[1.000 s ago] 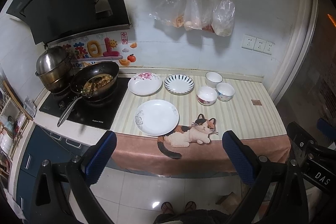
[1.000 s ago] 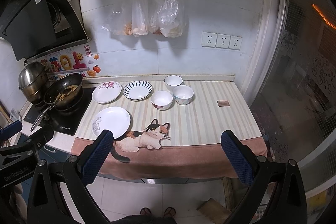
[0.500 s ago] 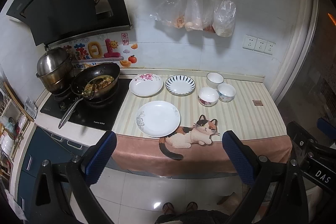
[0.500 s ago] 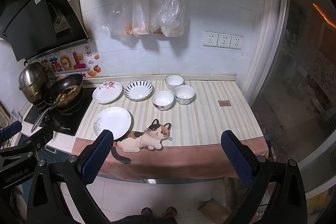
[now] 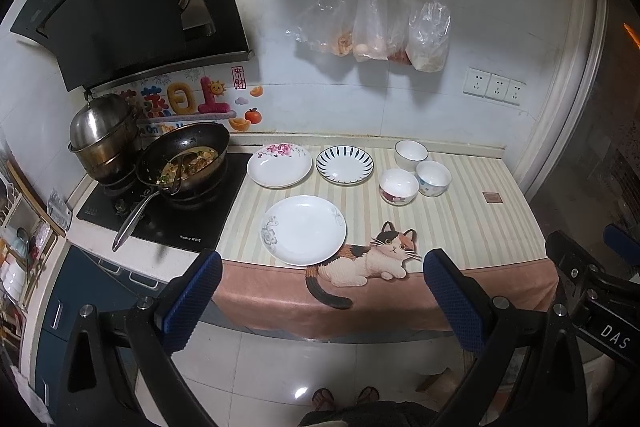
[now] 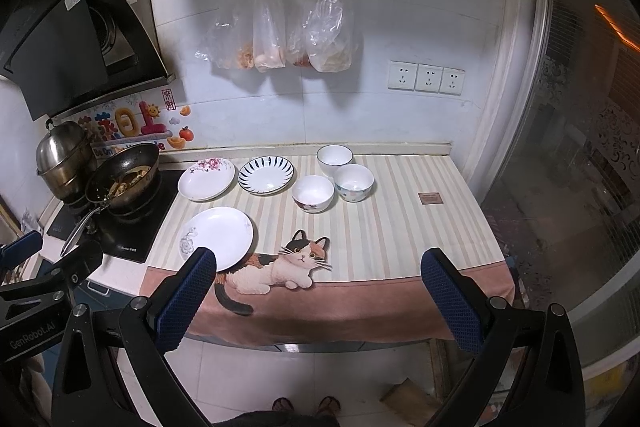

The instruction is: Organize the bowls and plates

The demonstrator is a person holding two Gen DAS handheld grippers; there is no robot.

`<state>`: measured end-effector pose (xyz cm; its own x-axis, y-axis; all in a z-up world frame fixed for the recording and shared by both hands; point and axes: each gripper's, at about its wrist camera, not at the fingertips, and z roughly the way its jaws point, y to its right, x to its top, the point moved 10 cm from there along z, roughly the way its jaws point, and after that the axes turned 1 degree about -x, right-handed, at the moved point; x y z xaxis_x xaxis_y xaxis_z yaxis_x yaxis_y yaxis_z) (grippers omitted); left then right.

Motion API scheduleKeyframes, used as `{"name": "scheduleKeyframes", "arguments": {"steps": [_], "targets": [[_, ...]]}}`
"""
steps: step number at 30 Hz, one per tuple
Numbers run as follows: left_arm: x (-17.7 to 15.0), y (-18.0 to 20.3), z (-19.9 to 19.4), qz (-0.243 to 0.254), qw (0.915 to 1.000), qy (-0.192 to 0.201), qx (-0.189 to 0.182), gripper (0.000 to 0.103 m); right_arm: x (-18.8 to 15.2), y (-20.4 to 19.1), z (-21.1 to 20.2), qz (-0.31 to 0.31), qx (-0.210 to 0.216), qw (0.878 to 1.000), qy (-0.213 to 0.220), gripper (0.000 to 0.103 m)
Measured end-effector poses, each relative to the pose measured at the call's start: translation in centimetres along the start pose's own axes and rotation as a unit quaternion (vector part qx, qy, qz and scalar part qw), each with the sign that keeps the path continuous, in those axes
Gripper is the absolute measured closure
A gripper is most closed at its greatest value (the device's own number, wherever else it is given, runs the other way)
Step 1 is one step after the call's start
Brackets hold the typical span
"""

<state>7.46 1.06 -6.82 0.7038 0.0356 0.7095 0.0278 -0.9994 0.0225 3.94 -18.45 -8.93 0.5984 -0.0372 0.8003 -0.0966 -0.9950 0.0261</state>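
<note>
Your kitchen counter has a striped cloth with a cat picture (image 5: 380,255) on it, and all the dishes sit on that cloth. The biggest dish is the plain white round plate (image 5: 303,229) near the front edge, touching the cat's back. Behind it lie the white plate with pink flowers (image 5: 279,165) and the white plate with dark blue stripes (image 5: 344,164), side by side. To the right are three small white bowls (image 5: 416,171), packed close together. Nothing is stacked yet, so the job looks like it has not started.

Your left gripper (image 5: 320,291) is wide open and holds nothing. Your right gripper (image 6: 318,291) is wide open and empty too. Both hang in front of the counter, lower than the dishes and well apart from them.

The plain white plate lies ahead and a little left of your left gripper, so your left hand is nearer to it. The bowls lie straight ahead of your right gripper, so that hand suits them better.

The left view shows more of the black pan with food (image 5: 184,157) on the stove. The right view shows the small brown square tag (image 6: 430,198) more clearly, alone on the right of the cloth.
</note>
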Motion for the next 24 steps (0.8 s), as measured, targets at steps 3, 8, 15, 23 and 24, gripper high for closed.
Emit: {"name": "scheduleKeyframes", "arguments": {"steps": [3, 8, 15, 23, 24], "targets": [[-0.1, 0.1, 0.0, 0.0, 1.0, 0.0, 0.0, 0.0, 0.0, 0.0, 0.0, 0.0, 0.0, 1.0, 0.0, 0.0], [-0.2, 0.2, -0.1, 0.0, 1.0, 0.001, 0.001, 0.0, 0.0, 0.1, 0.1, 0.0, 0.001, 1.0, 0.0, 0.0], [0.6, -0.4, 0.4, -0.001, 1.0, -0.003, -0.001, 0.0, 0.2, -0.8, 0.3, -0.001, -0.002, 1.0, -0.003, 0.0], [0.9, -0.8, 0.7, -0.001, 1.0, -0.004, -0.002, 0.0, 0.4, -1.2, 0.8, 0.0, -0.002, 1.0, -0.003, 0.0], [1.0, -1.1, 0.8, -0.001, 1.0, -0.005, -0.003, 0.0, 0.4, -1.3, 0.8, 0.0, -0.002, 1.0, -0.003, 0.0]]}}
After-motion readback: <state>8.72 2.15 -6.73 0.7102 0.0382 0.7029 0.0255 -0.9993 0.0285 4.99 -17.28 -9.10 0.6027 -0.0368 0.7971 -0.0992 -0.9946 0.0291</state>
